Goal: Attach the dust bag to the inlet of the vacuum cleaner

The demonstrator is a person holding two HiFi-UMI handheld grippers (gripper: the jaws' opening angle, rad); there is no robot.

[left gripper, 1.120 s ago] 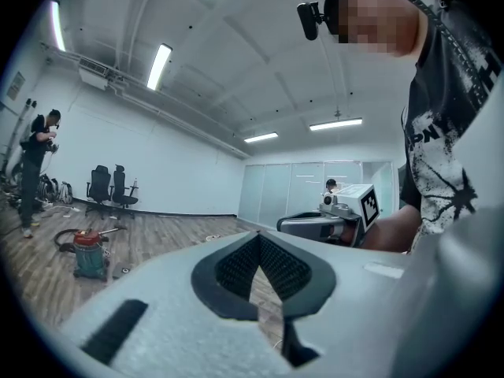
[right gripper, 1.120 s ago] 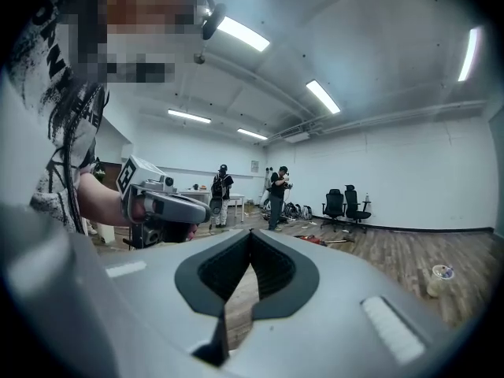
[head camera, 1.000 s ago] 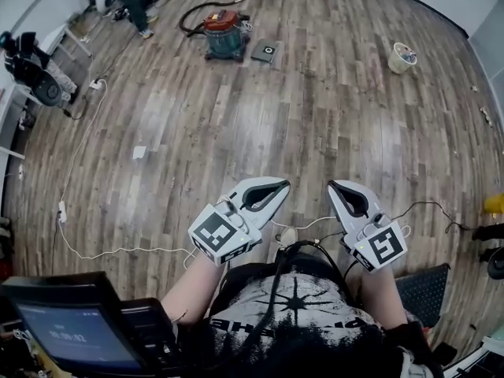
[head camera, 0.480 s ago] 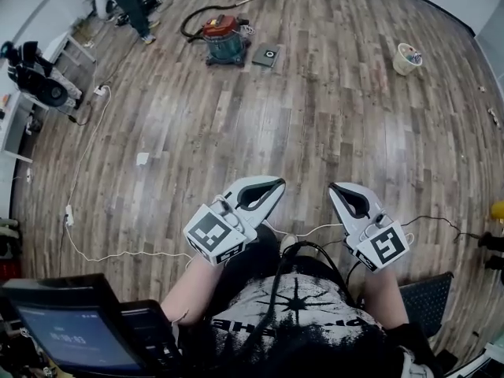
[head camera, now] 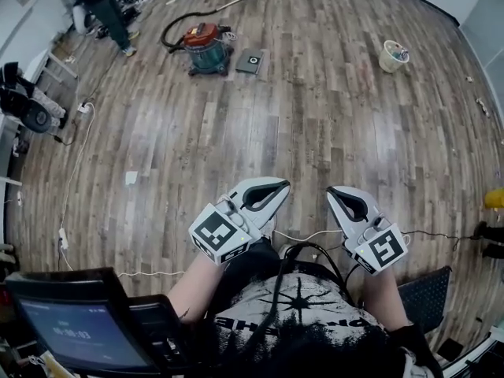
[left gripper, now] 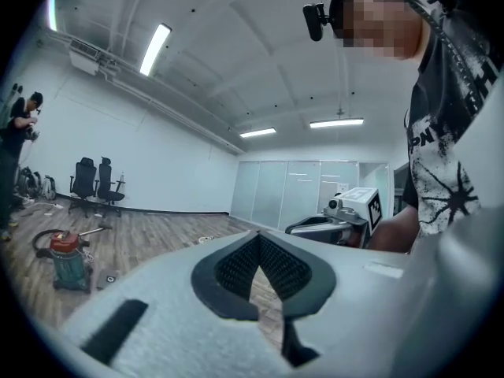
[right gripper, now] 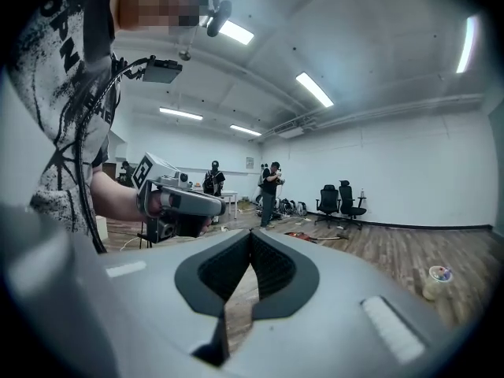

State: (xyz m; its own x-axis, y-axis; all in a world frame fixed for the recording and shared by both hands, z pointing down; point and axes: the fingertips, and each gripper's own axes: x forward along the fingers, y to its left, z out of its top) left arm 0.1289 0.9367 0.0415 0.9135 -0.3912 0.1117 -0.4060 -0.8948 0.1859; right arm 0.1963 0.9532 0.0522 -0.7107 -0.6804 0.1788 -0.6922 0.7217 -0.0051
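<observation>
- A red-topped vacuum cleaner (head camera: 203, 47) stands upright on a wooden plank floor (head camera: 315, 124), at the far end of the room in the head view.
- The dust bag (head camera: 250, 61), a flat dark square with a pale ring in its middle, lies on the floor just beside the vacuum cleaner, on its right, not attached to it.
- A black hose (head camera: 168, 31) curls away from the vacuum cleaner on its left.
- The left gripper (head camera: 277, 187) is held close to the wearer's body, well apart from the vacuum cleaner. Its jaws are pressed together at the tips with nothing between them.
- The right gripper (head camera: 335, 194) is held alongside it, just as far from the vacuum cleaner. Its jaws are likewise closed tip to tip and empty.
- A person (head camera: 98, 2) stands to the left of the vacuum cleaner, beyond the hose.
- A pale tub (head camera: 392, 55) sits on the floor well to the right of the vacuum cleaner.
- A white cable (head camera: 75, 164) trails along the floor, nearer the wearer than the vacuum cleaner and to its left.
</observation>
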